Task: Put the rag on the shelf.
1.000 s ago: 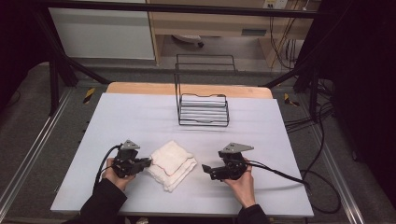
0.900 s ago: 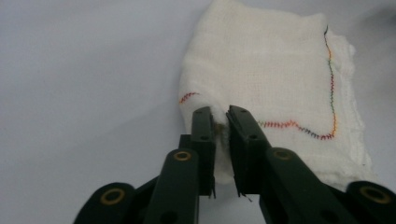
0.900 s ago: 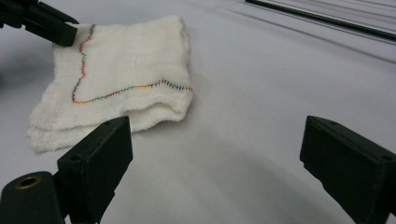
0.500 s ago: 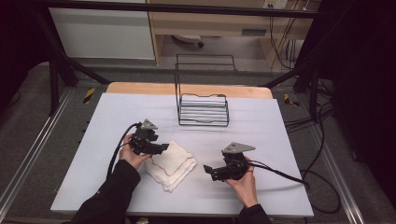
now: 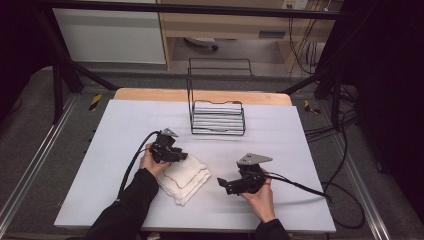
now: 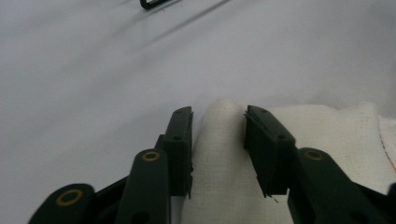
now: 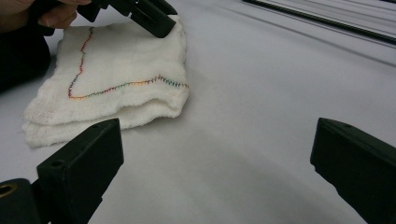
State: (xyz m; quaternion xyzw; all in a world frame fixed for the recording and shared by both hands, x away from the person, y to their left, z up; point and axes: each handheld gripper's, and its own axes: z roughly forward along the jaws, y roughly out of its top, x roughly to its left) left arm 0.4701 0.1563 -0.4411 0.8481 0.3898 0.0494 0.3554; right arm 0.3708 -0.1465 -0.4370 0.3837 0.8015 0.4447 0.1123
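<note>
A folded white cloth [image 5: 186,178] with a multicoloured stitched line lies on the white table [image 5: 285,140], near its front. My left gripper [image 5: 181,157] is at the cloth's far corner. In the left gripper view its jaws [image 6: 218,116] have just been closing, and the cloth [image 6: 219,158] bunches into a rounded ridge between the pads, touching both. My right gripper [image 5: 223,182] rests to the right of the cloth, pointing at it, its jaws [image 7: 215,144] wide open and empty. The right gripper view shows the cloth [image 7: 116,70] ahead with the left gripper [image 7: 156,21] on its far corner.
A black wire rack [image 5: 217,117] stands at the back middle of the table. Each gripper trails a black cable; the right one [image 5: 300,186] runs off the right edge. The person's dark sleeves enter from the bottom.
The left hand moved from the cloth's left edge up and right to its far corner. Its jaws came down on that corner. The right gripper stayed where it was.
</note>
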